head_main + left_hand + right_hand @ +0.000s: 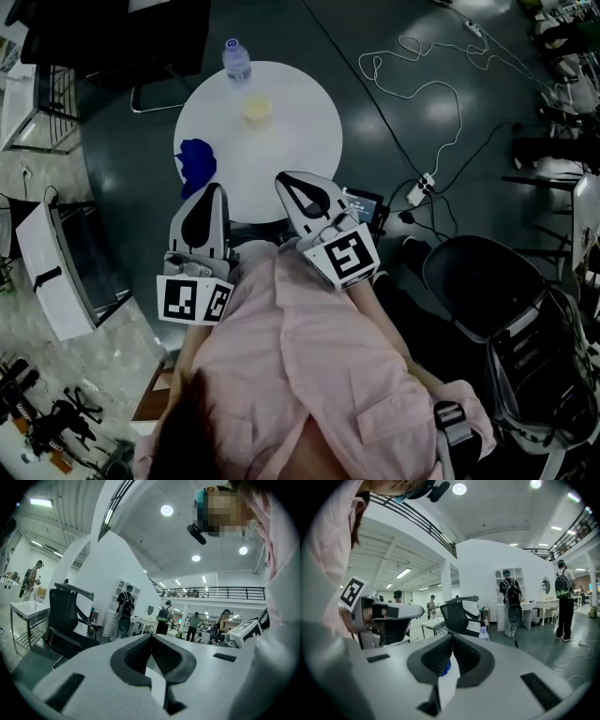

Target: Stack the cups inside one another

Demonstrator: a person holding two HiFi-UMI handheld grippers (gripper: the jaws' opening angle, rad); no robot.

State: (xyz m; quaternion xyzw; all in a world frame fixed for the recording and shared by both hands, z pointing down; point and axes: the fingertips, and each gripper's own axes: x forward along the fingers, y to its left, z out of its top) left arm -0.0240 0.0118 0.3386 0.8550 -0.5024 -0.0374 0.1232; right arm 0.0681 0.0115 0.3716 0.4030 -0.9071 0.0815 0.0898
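Surface: a round white surface (305,141), seen from above.
Pale cup: the pale yellow cup (258,111) stands upright near the far edge, well apart from both tools.
Bottle: a clear bottle (236,58) stands at the far edge, just beyond the cup.
Blue object: a blue object (197,161) lies at the left edge; its shape is unclear.
Left tool: the left tool (151,637) is at the near edge beside the blue object, closed with nothing between its jaws.
Right tool: the right tool (452,637) is over the near edge, closed and empty.
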